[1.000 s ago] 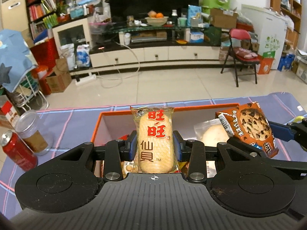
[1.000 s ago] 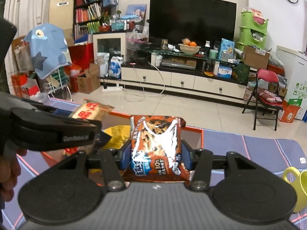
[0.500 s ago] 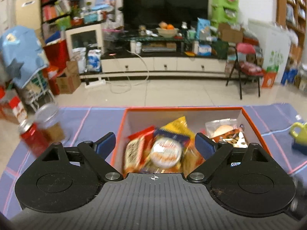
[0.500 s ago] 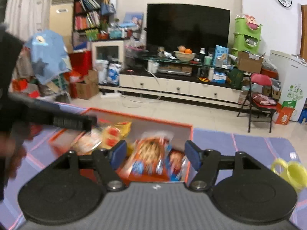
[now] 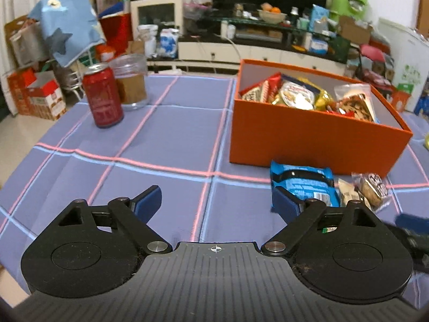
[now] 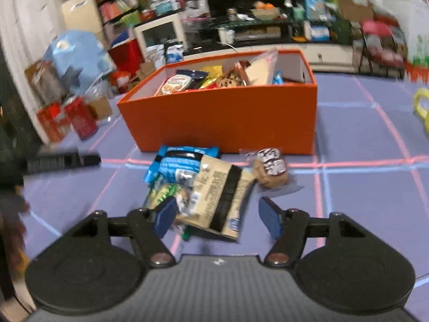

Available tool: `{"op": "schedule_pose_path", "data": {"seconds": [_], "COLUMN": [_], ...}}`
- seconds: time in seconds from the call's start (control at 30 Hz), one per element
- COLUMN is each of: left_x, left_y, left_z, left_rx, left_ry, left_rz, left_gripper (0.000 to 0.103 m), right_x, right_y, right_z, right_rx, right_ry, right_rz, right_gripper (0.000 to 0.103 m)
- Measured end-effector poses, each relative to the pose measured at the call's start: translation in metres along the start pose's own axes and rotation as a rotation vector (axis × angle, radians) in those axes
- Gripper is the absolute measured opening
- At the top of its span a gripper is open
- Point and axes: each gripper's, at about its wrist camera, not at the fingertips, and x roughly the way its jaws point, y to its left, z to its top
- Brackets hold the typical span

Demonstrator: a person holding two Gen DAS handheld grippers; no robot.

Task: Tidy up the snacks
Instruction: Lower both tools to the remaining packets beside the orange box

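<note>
An orange box [image 5: 308, 136] holding several snack packets stands on the purple checked cloth; it also shows in the right wrist view [image 6: 228, 123]. In front of it lie a blue packet [image 6: 179, 165], a beige packet with a black band [image 6: 218, 196], a green packet [image 6: 161, 194] and a clear-wrapped cookie [image 6: 270, 170]. The blue packet [image 5: 303, 185] and cookie [image 5: 371, 189] also show in the left wrist view. My left gripper [image 5: 214, 201] is open and empty, left of the blue packet. My right gripper [image 6: 218, 216] is open, its jaws either side of the beige packet's near end.
A red can [image 5: 103, 96] and a glass jar [image 5: 131, 81] stand at the table's far left. A yellow mug [image 6: 421, 107] sits at the right edge. The left gripper's finger [image 6: 61, 159] reaches in on the left of the right wrist view.
Both grippers let go of their packets into the box, opened, and pulled back toward the near side. They now sit low over the loose packets in front of the box.
</note>
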Motion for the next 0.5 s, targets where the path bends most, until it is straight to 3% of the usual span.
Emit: {"op": "schedule_pose_path", "data": {"seconds": [0.1,0.2,0.27,0.37,0.5], "left_x": [-0.001,-0.001,0.0,0.006,0.019], "left_y": [0.0,-0.005,-0.014,-0.027,-0.056], "left_z": [-0.002,0.002,0.001,-0.009,-0.022], "left_rx": [0.015,0.093,0.193,0.368,0.558], "left_ry": [-0.009,-0.042,-0.066,-0.091,-0.112], "left_rz": [-0.037,-0.096,-0.176,-0.325,-0.407], "left_gripper": [0.068,0.069,0.07,0.069,0.067], "right_x": [0.018,0.038,0.049,0.045,0.027], "right_y": [0.004,0.007,0.008,-0.004,-0.02], "right_z": [0.007,0.01,0.008,0.004,-0.001], "right_rx": [0.042,0.068,0.033,0.02,-0.09], "right_ry": [0.002,0.03,0.071,0.088,0.077], "right_rz": [-0.01,-0.008,-0.058,-0.058,-0.112], "right_gripper": [0.068,0.067,0.063,0.052,0.054]}}
